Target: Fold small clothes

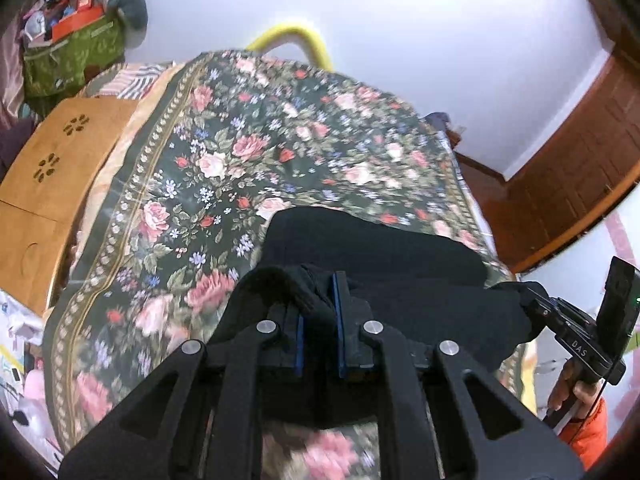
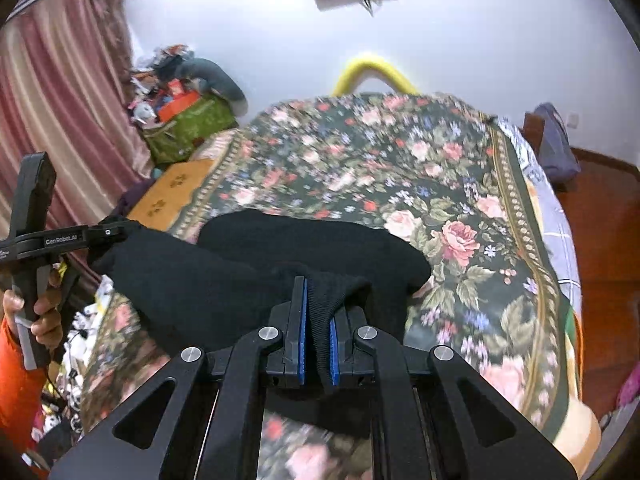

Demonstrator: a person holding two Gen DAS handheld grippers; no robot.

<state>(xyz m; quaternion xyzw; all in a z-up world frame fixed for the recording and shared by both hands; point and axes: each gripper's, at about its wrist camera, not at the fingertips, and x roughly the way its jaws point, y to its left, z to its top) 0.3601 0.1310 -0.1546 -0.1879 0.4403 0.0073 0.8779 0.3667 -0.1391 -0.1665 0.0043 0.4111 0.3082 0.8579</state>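
A bed covered by a dark green floral bedspread [image 1: 248,152] with pink roses and a pale patterned border fills the middle of both views, backed by a plain white wall. In the left wrist view a wooden panel [image 1: 52,184] with paw-shaped cut-outs lies at the left edge, a green bag [image 1: 72,56] stuffed with clutter sits in the upper left, and a yellow tube [image 1: 296,38] arches behind the bed at top centre. In the right wrist view pink curtains [image 2: 60,112] hang at the left.

The black garment [image 1: 372,248] is plain, dark and soft, with a fine ribbed knit visible where it bunches. Its far part lies on the bedspread in the lower centre of the frame, while its near edge is lifted and stretched between the two tools.

The left gripper [image 1: 318,316] is clamped on a bunched fold of the garment, fabric pinched between its blue pads [image 1: 339,320]. The right gripper [image 2: 316,332] likewise pinches a ribbed fold between its blue pads [image 2: 303,332], near the bottom centre of its view.
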